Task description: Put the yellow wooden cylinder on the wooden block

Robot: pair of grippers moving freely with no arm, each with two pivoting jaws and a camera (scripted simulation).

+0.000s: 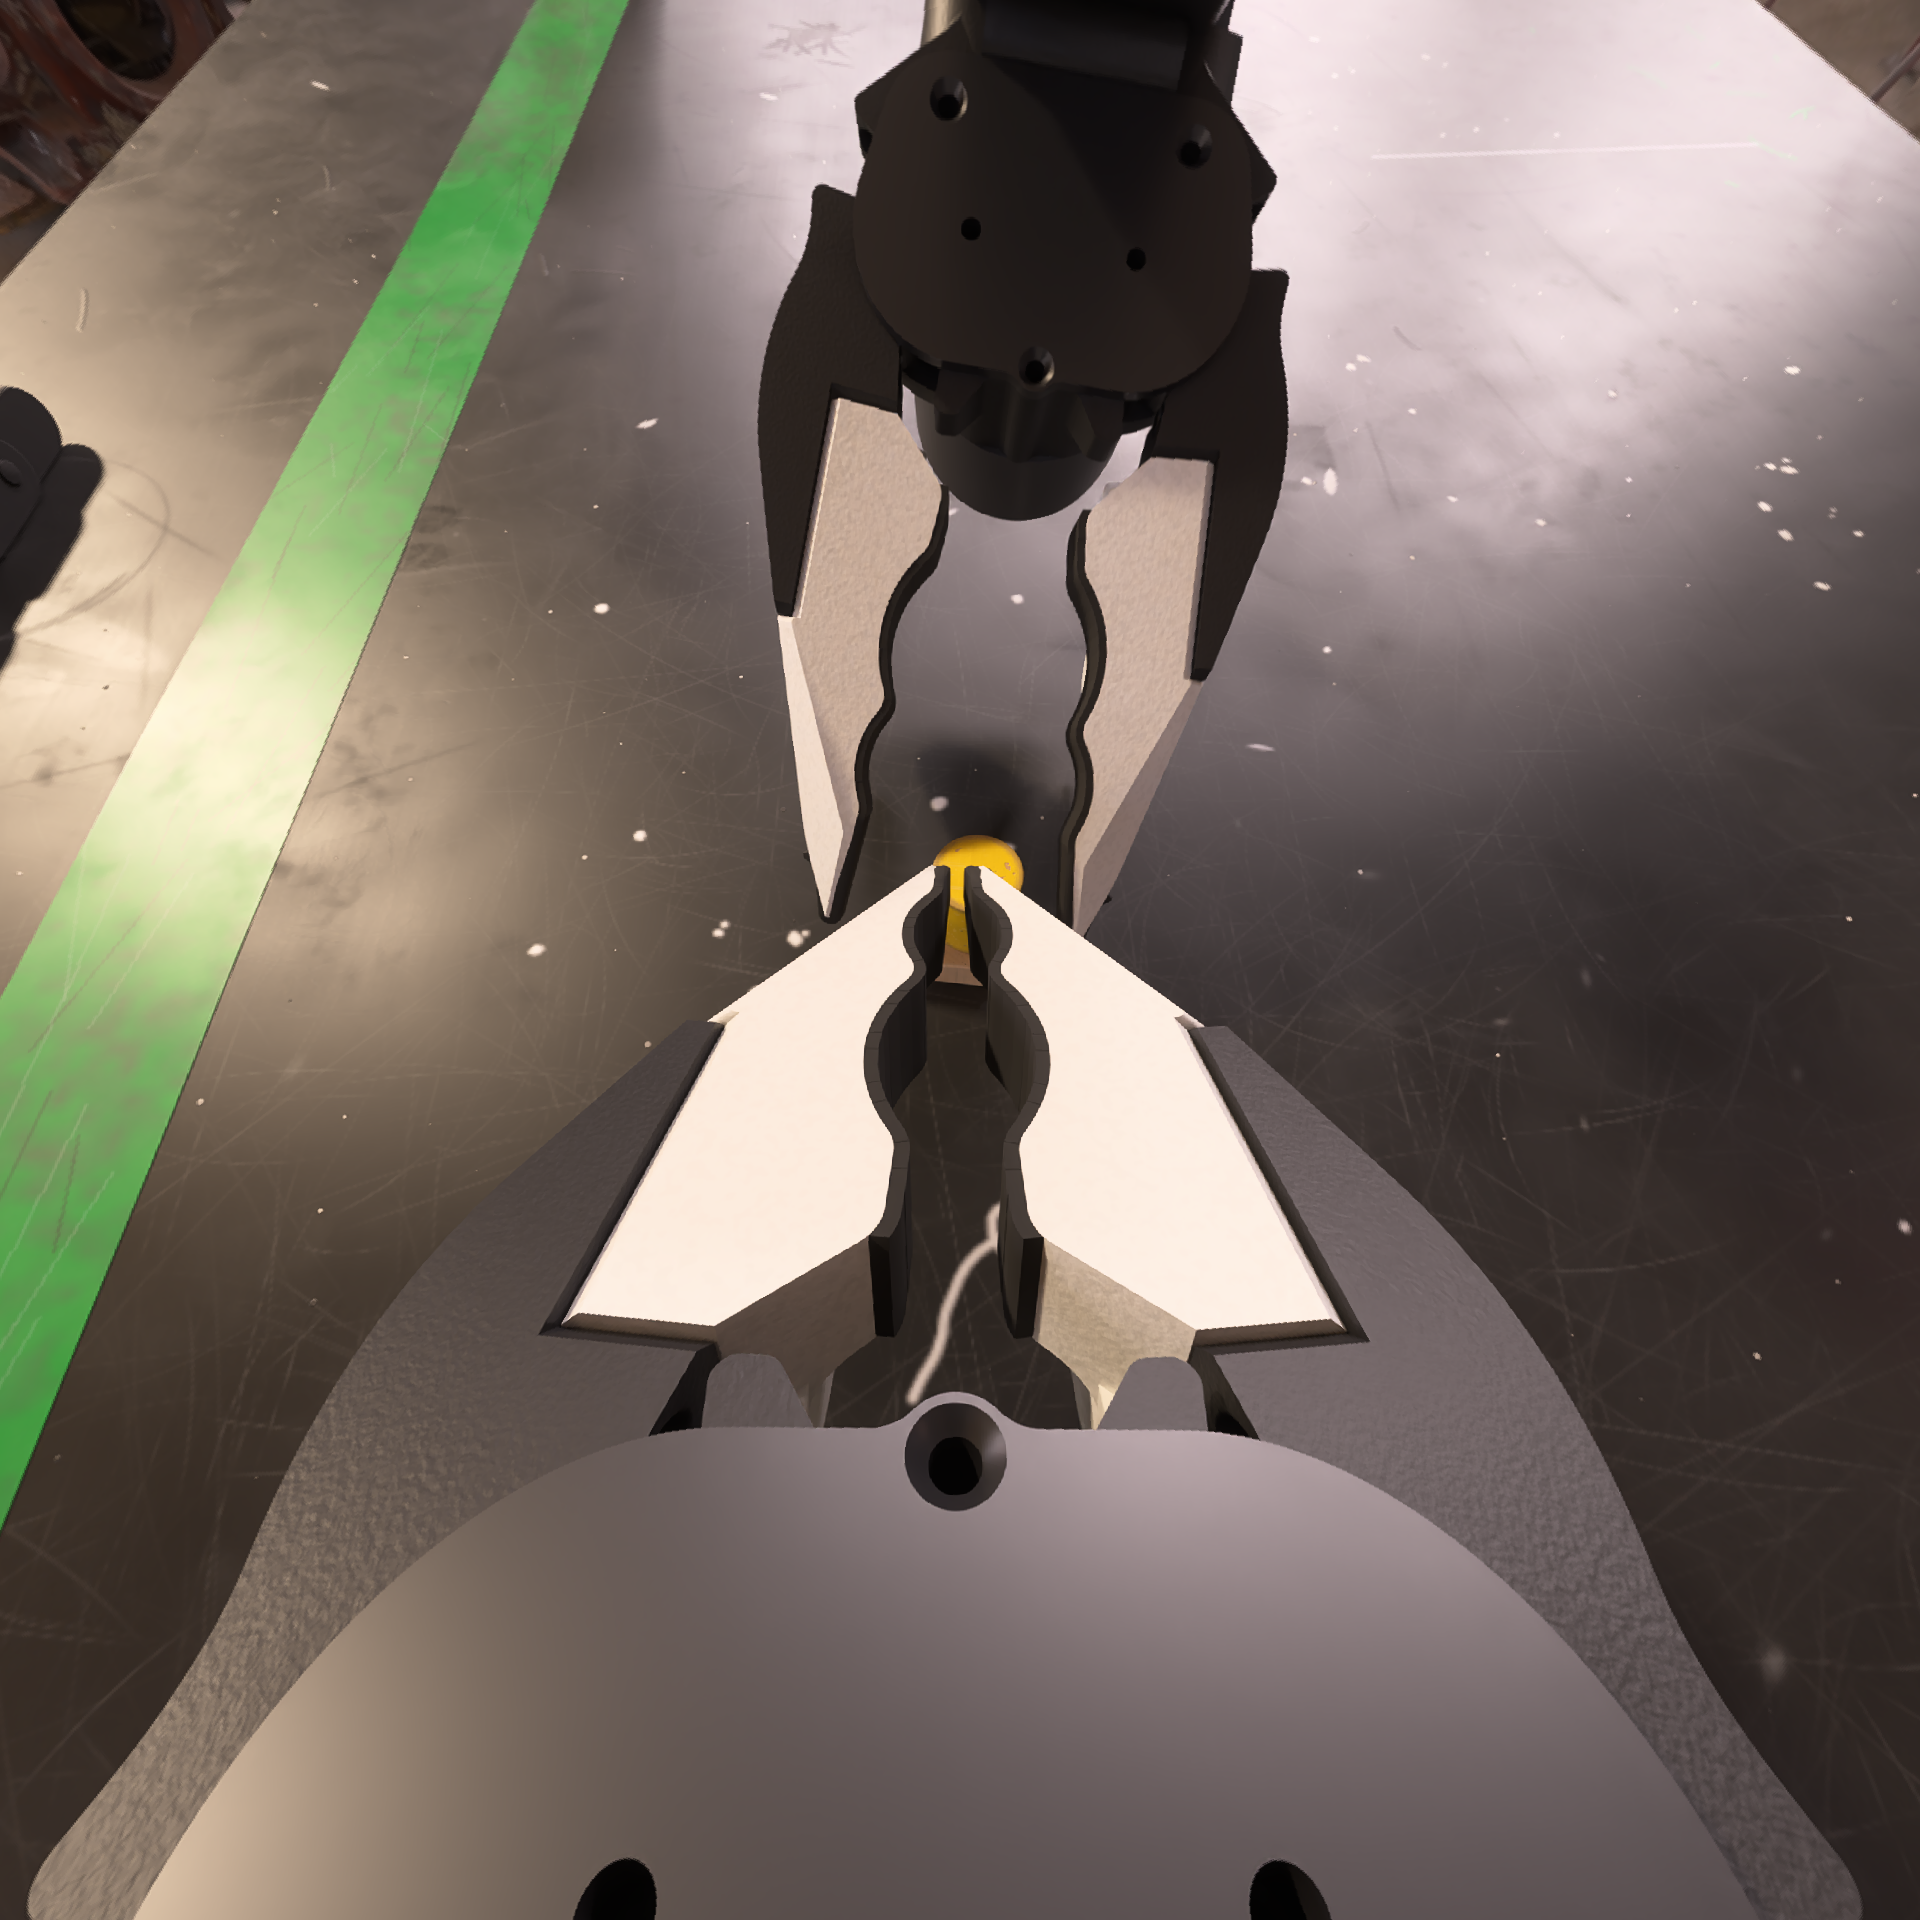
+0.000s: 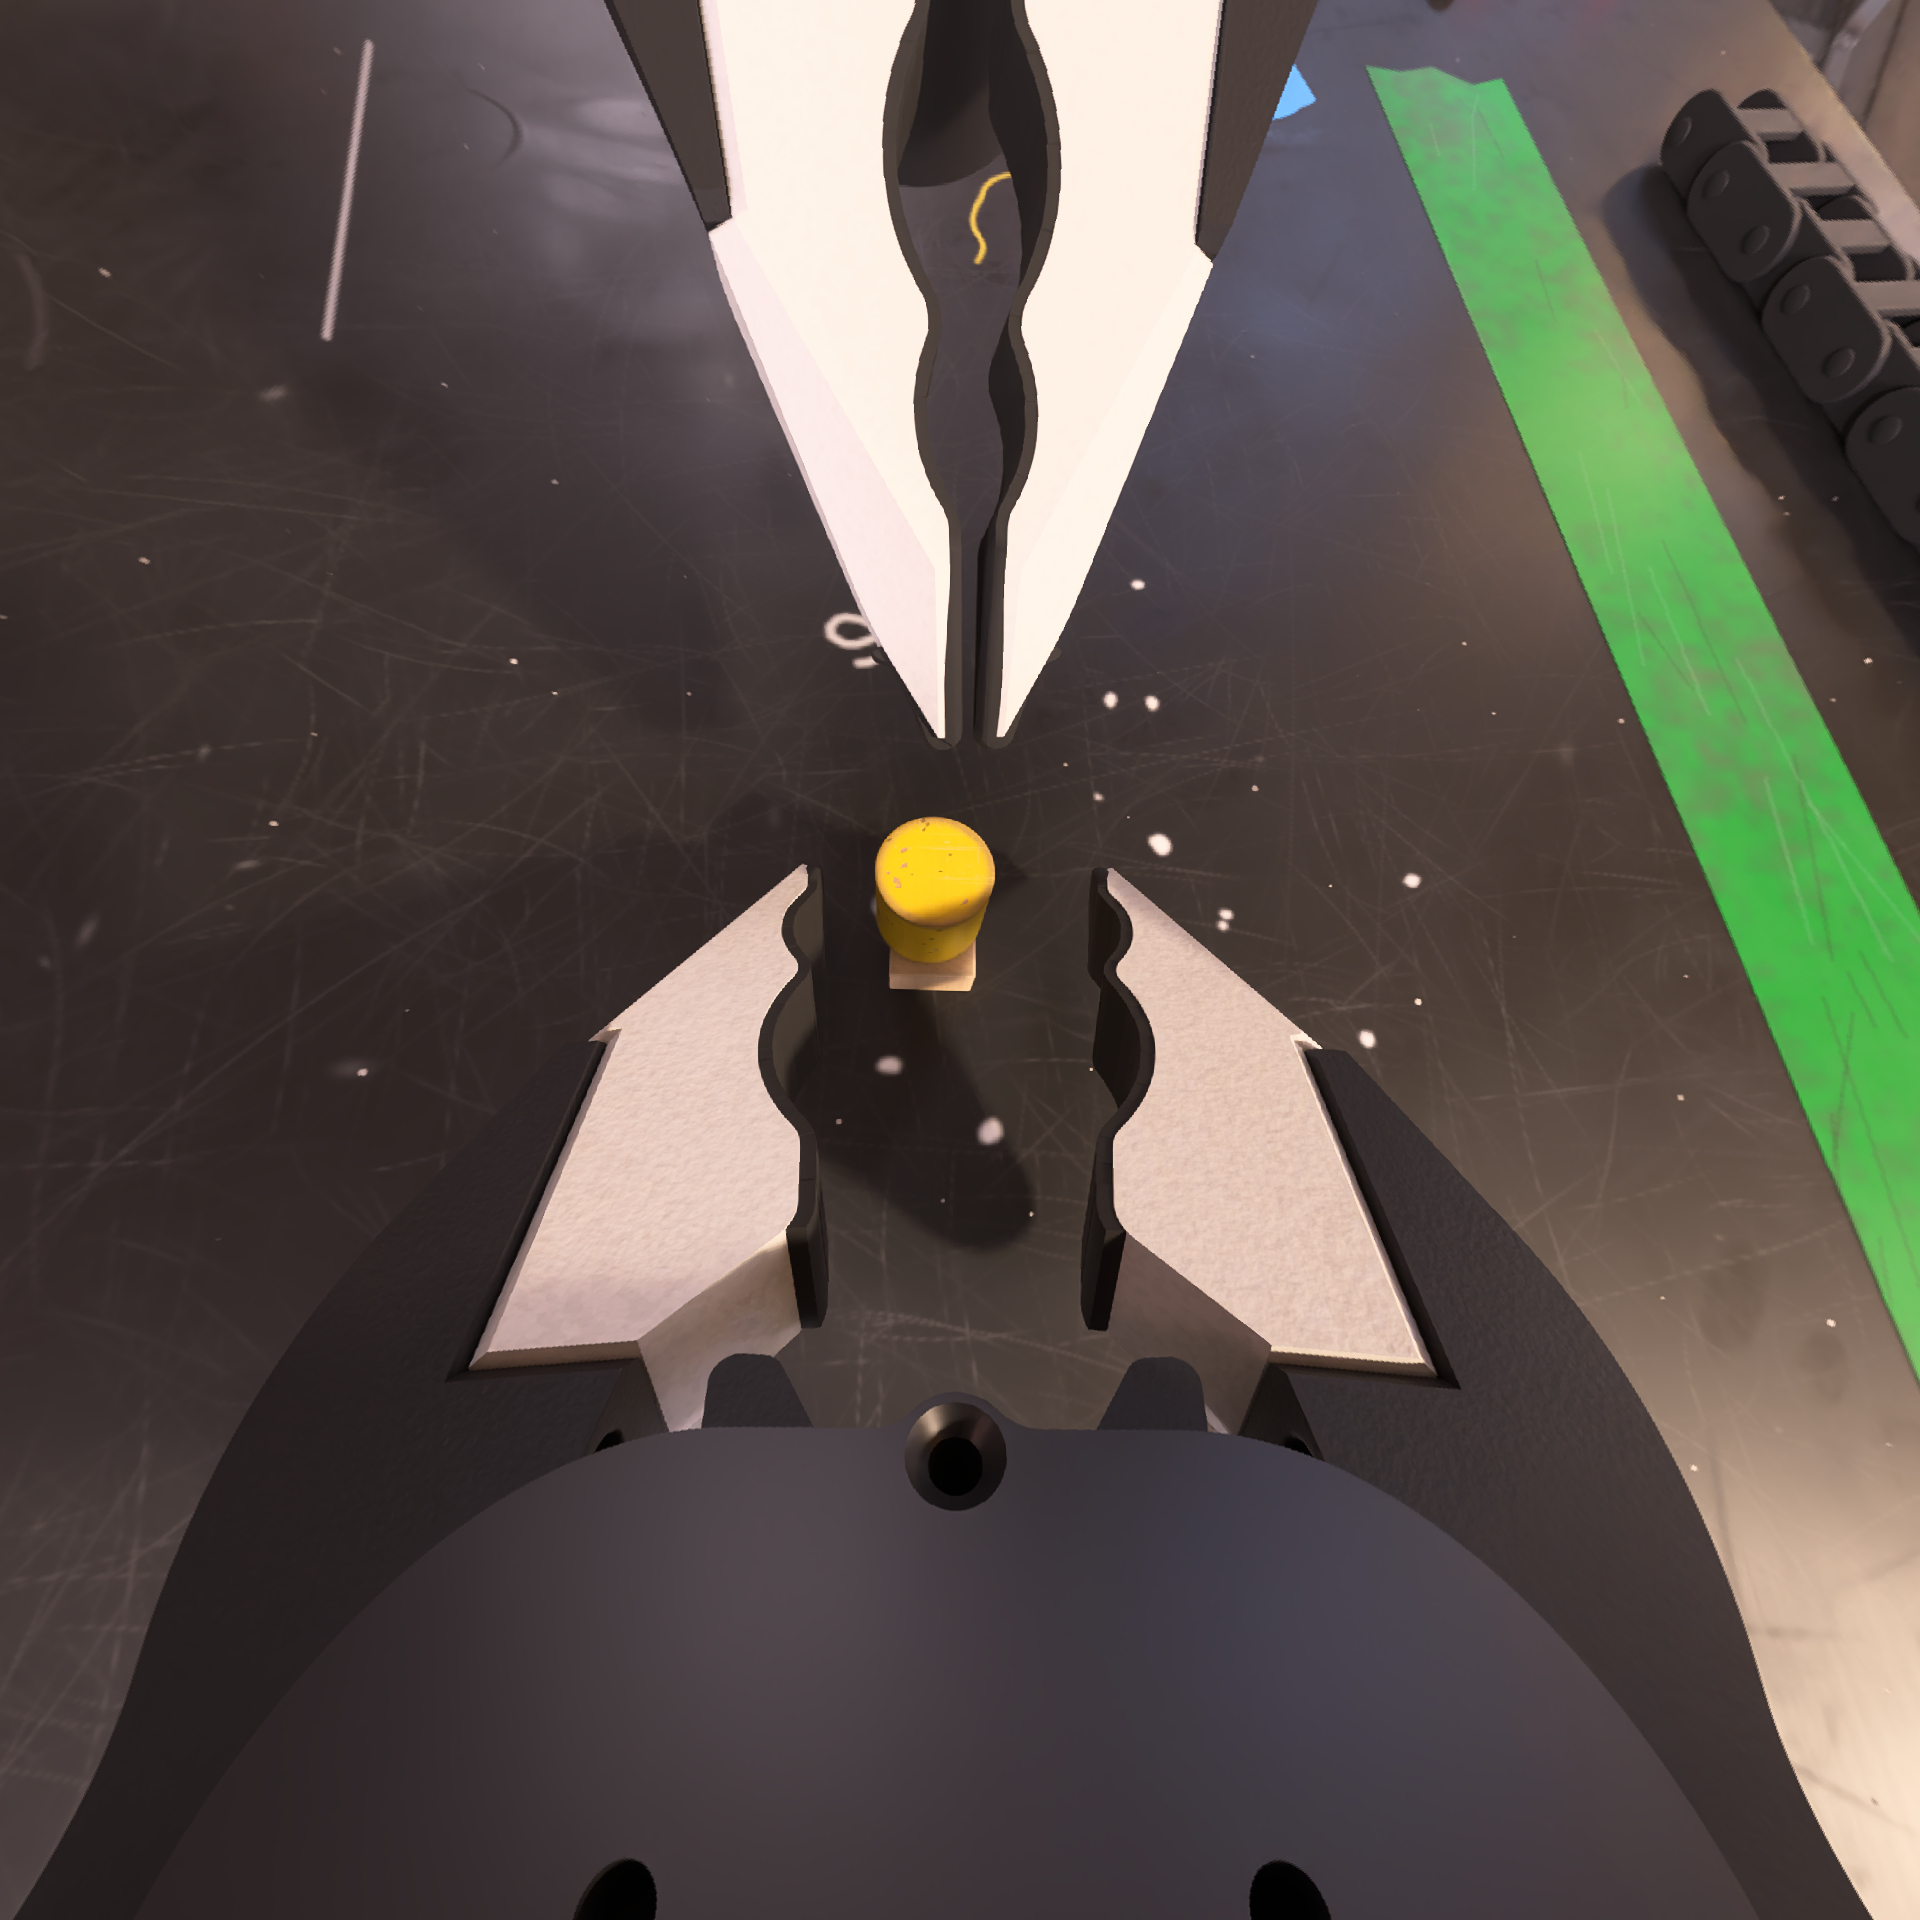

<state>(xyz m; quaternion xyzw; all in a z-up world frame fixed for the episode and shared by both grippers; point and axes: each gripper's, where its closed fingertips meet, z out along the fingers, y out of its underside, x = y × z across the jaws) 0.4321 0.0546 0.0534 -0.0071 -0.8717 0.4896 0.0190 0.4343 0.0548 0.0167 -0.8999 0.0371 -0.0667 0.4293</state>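
Note:
The yellow wooden cylinder [image 2: 933,883] stands upright on the small pale wooden block [image 2: 932,975] on the dark table. My right gripper [image 2: 956,873] is open, and its fingertips sit to either side of the cylinder without touching it. My left gripper [image 2: 971,738] is shut and empty, its tips pointing at the cylinder from the far side with a short gap. In the left wrist view, my left gripper [image 1: 956,873] hides most of the cylinder [image 1: 982,854] and the block [image 1: 956,977]. The right gripper [image 1: 956,920] faces it, open.
A green tape stripe [image 2: 1662,582] runs along the scratched dark table [image 2: 416,727], and also shows in the left wrist view [image 1: 312,582]. A black cable chain [image 2: 1808,260] lies beyond the stripe near the table's edge. A small blue scrap [image 2: 1294,94] lies far back.

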